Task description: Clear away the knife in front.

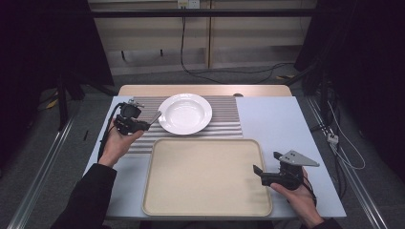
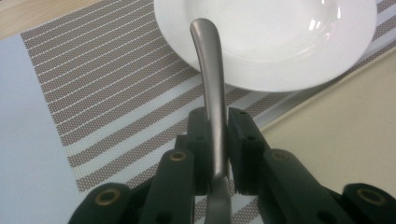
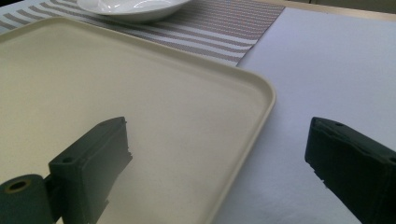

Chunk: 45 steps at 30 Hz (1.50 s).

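Left gripper (image 2: 217, 140): jaws pinched a metal cutlery handle (image 2: 210, 70) between them, its end over the white plate (image 2: 280, 42).
Handling: stiff, light, slippery; grip mid-handle.
Right gripper (image 3: 219, 163): jaws spread, straddling the beige tray (image 3: 261, 93) edge.

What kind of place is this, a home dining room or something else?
Probably a lab or recording setup, not a home: a place setting of white plate, striped placemat and beige tray sits on a small table ringed by dark curtains, loose cables and floor rails.
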### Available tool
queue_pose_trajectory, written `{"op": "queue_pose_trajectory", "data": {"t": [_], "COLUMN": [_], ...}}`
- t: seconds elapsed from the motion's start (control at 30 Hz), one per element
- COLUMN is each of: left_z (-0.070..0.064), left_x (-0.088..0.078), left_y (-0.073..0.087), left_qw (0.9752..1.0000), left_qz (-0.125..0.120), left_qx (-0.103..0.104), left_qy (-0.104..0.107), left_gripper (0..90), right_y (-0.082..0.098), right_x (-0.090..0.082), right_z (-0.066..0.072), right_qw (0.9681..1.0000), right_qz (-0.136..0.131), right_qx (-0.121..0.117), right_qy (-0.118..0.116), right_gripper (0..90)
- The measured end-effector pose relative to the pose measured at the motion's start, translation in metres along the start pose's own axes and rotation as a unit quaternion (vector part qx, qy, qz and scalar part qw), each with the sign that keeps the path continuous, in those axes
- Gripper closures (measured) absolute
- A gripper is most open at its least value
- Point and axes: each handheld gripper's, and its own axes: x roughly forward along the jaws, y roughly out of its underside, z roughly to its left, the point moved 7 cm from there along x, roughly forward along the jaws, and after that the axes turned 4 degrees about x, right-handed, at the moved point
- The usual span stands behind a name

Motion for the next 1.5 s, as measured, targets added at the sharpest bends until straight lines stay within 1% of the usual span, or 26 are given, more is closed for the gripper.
{"op": "queue_pose_trajectory", "data": {"t": [0.1, 0.17, 0.23, 0.27, 0.3, 0.37, 0.4, 0.53, 0.57, 0.6, 0.67, 0.7, 0.73, 0.77, 0.83, 0.87, 0.9, 0.97, 1.0, 1.07, 1.13, 1.2, 1.33, 1.4, 1.47, 1.5], "left_z": [-0.005, -0.011, -0.017, -0.019, -0.022, -0.027, -0.030, -0.040, -0.042, -0.044, -0.048, -0.050, -0.052, -0.054, -0.058, -0.060, -0.062, -0.065, -0.067, -0.071, -0.075, -0.079, -0.086, -0.091, -0.096, -0.099], "left_x": [-0.002, -0.003, -0.003, -0.004, -0.003, -0.003, -0.002, -0.001, -0.001, -0.001, -0.001, 0.000, -0.001, -0.001, 0.000, 0.000, 0.000, 0.000, 0.000, -0.001, -0.001, -0.001, 0.003, 0.005, 0.007, 0.008], "left_y": [0.000, 0.000, -0.001, -0.001, -0.002, -0.002, -0.002, -0.001, -0.001, 0.000, 0.000, 0.000, 0.001, 0.000, 0.000, 0.000, -0.001, 0.000, 0.000, 0.000, 0.002, 0.005, 0.006, 0.006, 0.007, 0.008], "left_qw": [1.0000, 0.9999, 0.9999, 0.9999, 0.9998, 0.9998, 0.9997, 0.9994, 0.9993, 0.9992, 0.9991, 0.9992, 0.9990, 0.9990, 0.9987, 0.9988, 0.9988, 0.9987, 0.9987, 0.9985, 0.9986, 0.9985, 0.9981, 0.9978, 0.9972, 0.9971], "left_qz": [-0.001, -0.004, -0.007, -0.006, -0.007, -0.004, -0.003, 0.002, 0.003, 0.003, 0.004, 0.001, 0.005, 0.004, 0.005, 0.004, 0.002, 0.003, 0.004, 0.004, -0.002, 0.003, 0.004, 0.005, 0.009, 0.011], "left_qx": [0.003, 0.001, 0.002, 0.007, 0.005, 0.015, 0.014, 0.021, 0.026, 0.024, 0.028, 0.024, 0.029, 0.029, 0.032, 0.033, 0.030, 0.032, 0.033, 0.035, 0.028, 0.033, 0.042, 0.044, 0.054, 0.055], "left_qy": [0.004, 0.010, 0.010, 0.013, 0.016, 0.015, 0.018, 0.027, 0.028, 0.030, 0.030, 0.032, 0.033, 0.032, 0.040, 0.036, 0.038, 0.041, 0.038, 0.043, 0.045, 0.044, 0.046, 0.049, 0.050, 0.051], "left_gripper": [79.8, 79.8, 79.9, 79.8, 79.8, 79.8, 79.8, 79.8, 79.8, 79.8, 79.8, 79.8, 79.8, 79.8, 79.8, 79.8, 79.8, 79.8, 79.8, 79.8, 79.8, 79.8, 79.8, 79.8, 79.8, 79.8], "right_y": [0.000, 0.000, 0.000, 0.000, 0.000, 0.000, 0.000, 0.000, 0.000, 0.000, 0.000, 0.000, 0.000, 0.000, 0.000, 0.000, 0.000, 0.000, 0.000, 0.000, 0.000, -0.001, -0.001, -0.001, -0.001, -0.001], "right_x": [0.000, 0.000, 0.000, 0.000, 0.000, 0.000, 0.000, 0.000, 0.000, 0.000, 0.000, 0.000, 0.000, 0.000, 0.000, 0.001, 0.001, 0.001, 0.001, 0.001, 0.001, 0.000, 0.001, 0.000, 0.000, 0.000], "right_z": [0.000, 0.000, 0.000, 0.000, 0.000, 0.000, 0.000, 0.001, 0.001, 0.001, 0.001, 0.001, 0.001, 0.001, 0.001, 0.001, 0.001, 0.001, 0.001, 0.001, 0.001, 0.002, 0.002, 0.003, 0.003, 0.003], "right_qw": [1.0000, 1.0000, 1.0000, 1.0000, 1.0000, 1.0000, 1.0000, 1.0000, 1.0000, 1.0000, 1.0000, 1.0000, 1.0000, 1.0000, 1.0000, 1.0000, 1.0000, 1.0000, 1.0000, 1.0000, 1.0000, 1.0000, 1.0000, 1.0000, 1.0000, 1.0000], "right_qz": [0.000, 0.000, 0.000, 0.000, 0.000, 0.000, 0.000, 0.000, 0.000, 0.000, 0.000, 0.000, 0.000, 0.000, 0.000, 0.000, 0.001, 0.000, 0.000, 0.000, 0.000, 0.000, -0.001, 0.000, 0.000, 0.000], "right_qx": [0.001, 0.000, -0.001, -0.001, -0.002, -0.002, -0.001, -0.002, -0.002, -0.002, -0.002, -0.002, -0.002, -0.002, -0.001, -0.002, -0.001, -0.001, -0.001, -0.002, -0.001, -0.002, -0.005, -0.007, -0.007, -0.007], "right_qy": [0.000, 0.000, 0.000, 0.000, -0.001, -0.001, -0.001, -0.002, -0.002, -0.002, -0.002, -0.002, -0.002, -0.002, -0.003, -0.003, -0.003, -0.003, -0.003, -0.003, -0.003, -0.004, -0.004, -0.006, -0.007, -0.006], "right_gripper": [6.0, 6.0, 6.0, 6.0, 6.0, 6.0, 6.0, 6.0, 6.0, 6.0, 6.0, 6.0, 6.0, 6.0, 6.0, 6.0, 6.1, 6.0, 6.0, 6.0, 6.0, 6.1, 6.1, 6.0, 6.0, 6.0]}}
